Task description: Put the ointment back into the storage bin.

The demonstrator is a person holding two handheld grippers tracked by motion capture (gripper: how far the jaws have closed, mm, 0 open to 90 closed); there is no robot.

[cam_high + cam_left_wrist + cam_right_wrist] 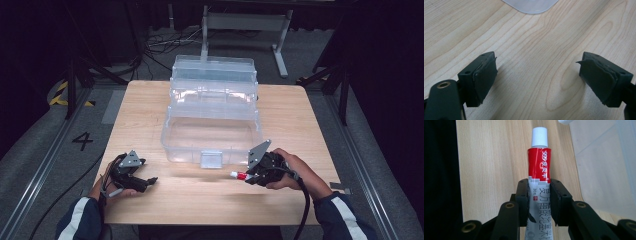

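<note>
The tube [539, 173] sits clamped between the two black jaws of the right gripper [539, 202], which press on its grey-and-white body from either side. Its long axis runs straight out along the jaws, with the red band and the white ribbed cap [539, 137] sticking out well past the fingertips. The right gripper view gives the detail: printed characters down the tube, the cap's ridges, the jaws tight on the tube's flanks. From the high view the tube [240, 175] is just a small red-and-white stub lying roughly level above the table [210, 200], cap end pointing toward the person's left, away from the right gripper [250, 177] and the hand behind it.

Just beyond that gripper's far side stands the clear plastic box [212, 135], tiered and open; in the right gripper view its pale wall [604, 170] lies to the right of the tube, apart from it.

The left gripper [147, 182] rests well apart on the table's other side. Its own view shows the jaws [537, 77] spread wide with bare wood between them, and a rounded corner of the clear box [531, 6] ahead of the fingertips.
</note>
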